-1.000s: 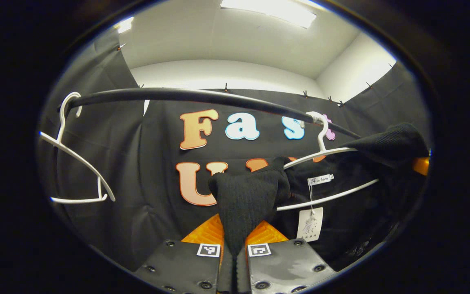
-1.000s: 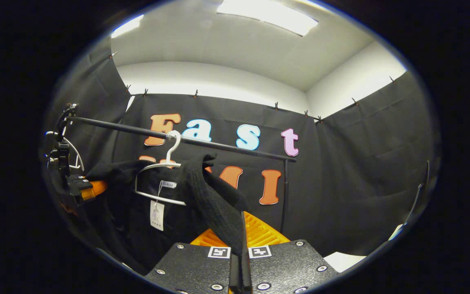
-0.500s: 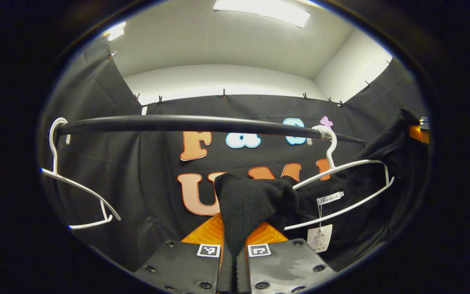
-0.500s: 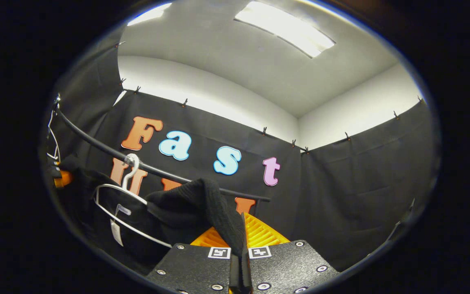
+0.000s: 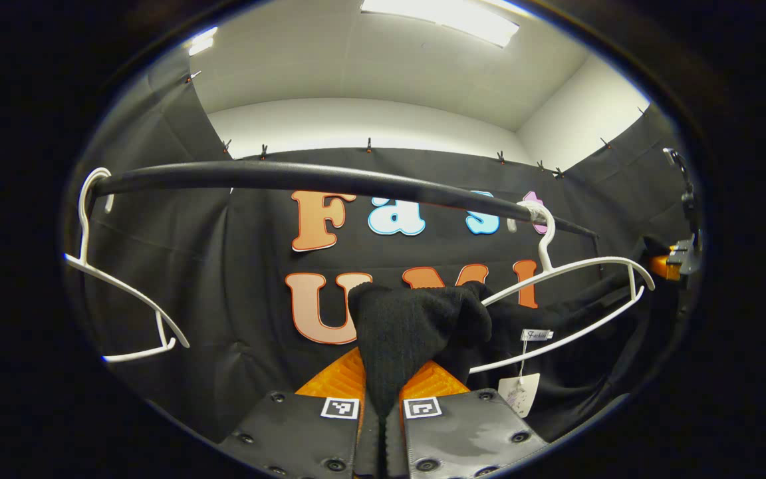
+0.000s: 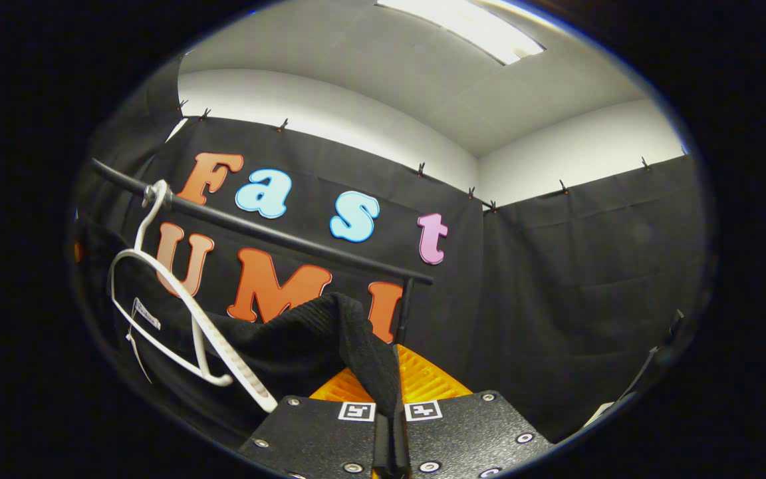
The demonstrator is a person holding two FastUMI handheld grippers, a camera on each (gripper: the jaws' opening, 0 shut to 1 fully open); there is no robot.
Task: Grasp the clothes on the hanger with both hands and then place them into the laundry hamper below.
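A black knit garment (image 5: pixel 416 326) bunches up in front of my left gripper (image 5: pixel 381 392), whose fingers are shut on its shoulder fold. The cloth trails right, below the white hanger (image 5: pixel 576 279), with a paper tag (image 5: pixel 516 389) dangling under it. The hanger's arms stand bare above the cloth, its hook on the black rail (image 5: pixel 330 179). In the right gripper view the same black garment (image 6: pixel 330 332) rises between the fingers of my right gripper (image 6: pixel 393 392), shut on the other shoulder, beside the white hanger (image 6: pixel 183 313). My right gripper (image 5: pixel 679 256) also appears at the far right of the left gripper view.
A second, empty white hanger (image 5: pixel 124 293) hangs on the rail's left end. The rail (image 6: pixel 256 229) runs to a black upright post (image 6: pixel 404 313). Black cloth walls close in the back and right side.
The garment's shoulders have slid off the hanger's arms, which now stand bare. My right gripper has swung right and downward with the cloth; the left gripper holds almost still.
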